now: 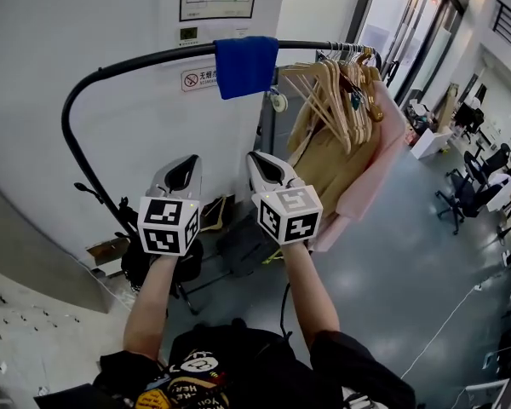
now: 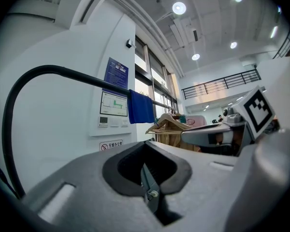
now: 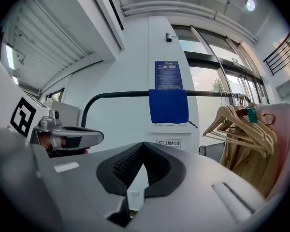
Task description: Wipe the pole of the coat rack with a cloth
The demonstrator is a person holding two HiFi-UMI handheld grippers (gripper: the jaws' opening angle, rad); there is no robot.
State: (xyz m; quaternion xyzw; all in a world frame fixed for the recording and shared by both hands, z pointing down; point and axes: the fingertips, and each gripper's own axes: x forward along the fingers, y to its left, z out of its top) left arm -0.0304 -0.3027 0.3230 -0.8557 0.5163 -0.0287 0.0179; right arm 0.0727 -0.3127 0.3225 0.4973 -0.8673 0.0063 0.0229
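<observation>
The black coat rack (image 1: 136, 60) fills the upper part of the head view. Its pole climbs from about 8 o'clock, bends over and runs level toward 1 o'clock in front of a white wall (image 1: 60, 24). At the 1 to 2 o'clock end hangs a bunch of wooden hangers (image 1: 328, 88), with a tan garment (image 1: 328, 164) and a pink garment (image 1: 370, 177) below them. The blue cloth (image 1: 245, 65) is draped over the level stretch at 12 o'clock, both flaps hanging down, apart from the hangers.

Below it, near centre frame, the left tongs (image 1: 187, 162) and right tongs (image 1: 260, 158) are held up side by side, pointing toward the cloth but well short of it. Each gripper view shows the tips pressed together with nothing between them — both are empty.

The cloth looks light and limp, so it would likely slide off the smooth round pole if tugged by one flap. A surer hold would be to pinch both hanging layers together just under the pole. That way the fabric wraps the tube and can be run along it. The pole seems a stiff metal tube, but the rack looks lightly built and may sway — the spare tongs could steady it.
</observation>
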